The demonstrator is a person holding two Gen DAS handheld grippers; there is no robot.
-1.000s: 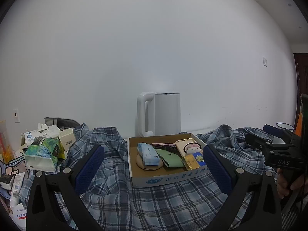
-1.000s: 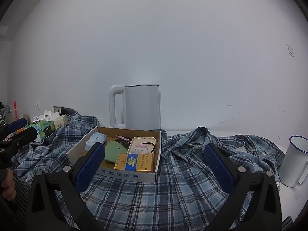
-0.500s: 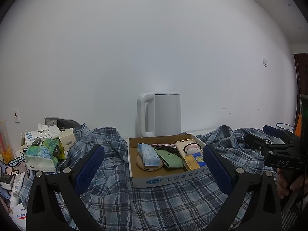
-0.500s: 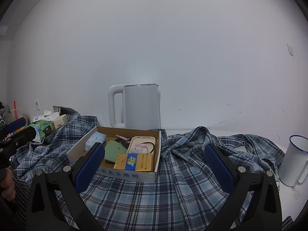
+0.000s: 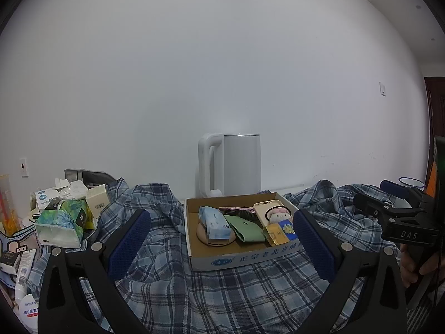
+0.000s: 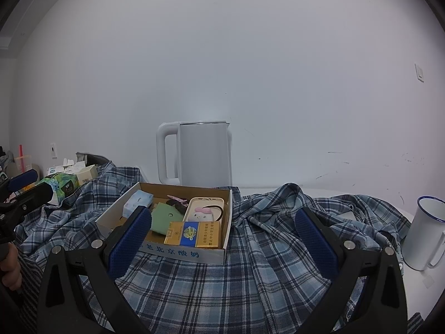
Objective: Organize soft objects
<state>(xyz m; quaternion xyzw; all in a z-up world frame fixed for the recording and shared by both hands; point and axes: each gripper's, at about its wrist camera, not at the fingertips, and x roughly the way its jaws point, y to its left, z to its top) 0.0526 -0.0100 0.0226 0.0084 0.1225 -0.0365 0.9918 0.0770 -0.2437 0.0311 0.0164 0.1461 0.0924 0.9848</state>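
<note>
A crumpled blue plaid shirt (image 5: 222,289) (image 6: 278,250) is spread over the table. On it sits a shallow cardboard box (image 5: 244,258) (image 6: 178,253) holding a tissue pack, a green pouch, a phone case with a small plush, and a yellow carton. My left gripper (image 5: 222,239) hovers open just in front of the box, with nothing between its fingers. My right gripper (image 6: 222,239) is open too, above the shirt at the box's right front corner. Each gripper shows at the edge of the other's view.
A white electric kettle (image 5: 230,164) (image 6: 194,153) stands behind the box against the wall. Tissue boxes and small cartons (image 5: 64,214) are piled at the left. A white enamel mug (image 6: 425,231) stands at the right edge. A hand (image 5: 411,267) holds the right gripper's handle.
</note>
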